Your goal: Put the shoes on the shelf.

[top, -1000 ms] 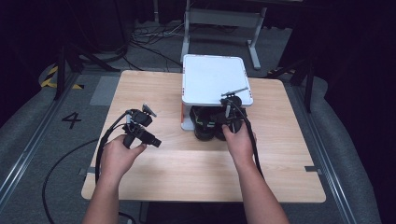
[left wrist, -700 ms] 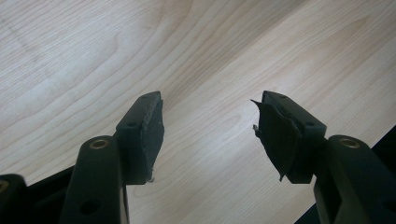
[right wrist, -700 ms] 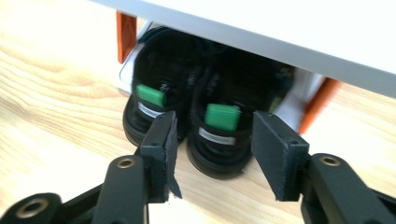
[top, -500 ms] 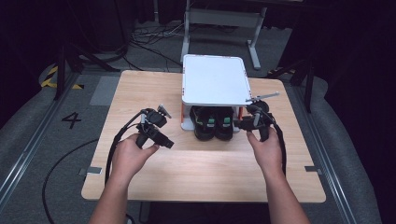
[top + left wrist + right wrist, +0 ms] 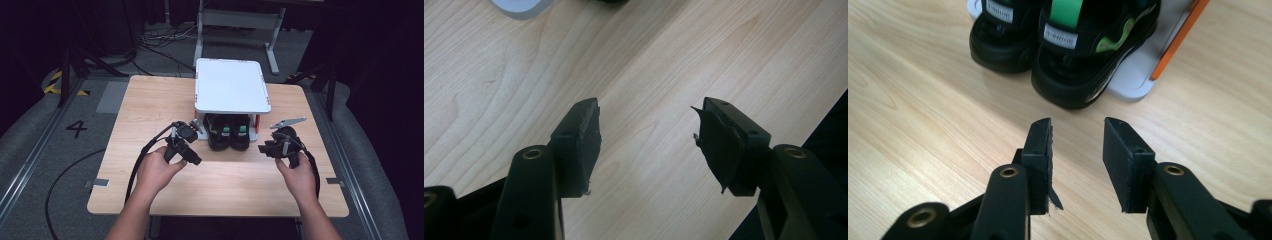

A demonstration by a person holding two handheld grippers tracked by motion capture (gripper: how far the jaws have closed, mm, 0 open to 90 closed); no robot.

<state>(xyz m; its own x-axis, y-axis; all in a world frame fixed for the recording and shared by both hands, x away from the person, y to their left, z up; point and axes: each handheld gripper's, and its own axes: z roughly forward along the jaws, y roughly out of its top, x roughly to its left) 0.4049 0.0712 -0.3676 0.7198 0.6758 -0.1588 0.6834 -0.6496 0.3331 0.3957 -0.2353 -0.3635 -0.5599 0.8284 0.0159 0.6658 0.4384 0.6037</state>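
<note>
Our left claw [image 5: 194, 159] gapes wide and empty over the tabletop [image 5: 225, 185]; our right claw [image 5: 263, 148], empty, has just been closing near the black shoes [image 5: 229, 135].

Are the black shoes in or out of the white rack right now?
In: the black shoes sit side by side on the bottom level of the white rack, toes sticking out past its front edge.

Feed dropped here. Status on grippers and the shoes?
Left gripper open, empty, over bare table. Right gripper empty, jaws just been closing. Black shoes under white rack, untouched. Nothing in the way.
</note>
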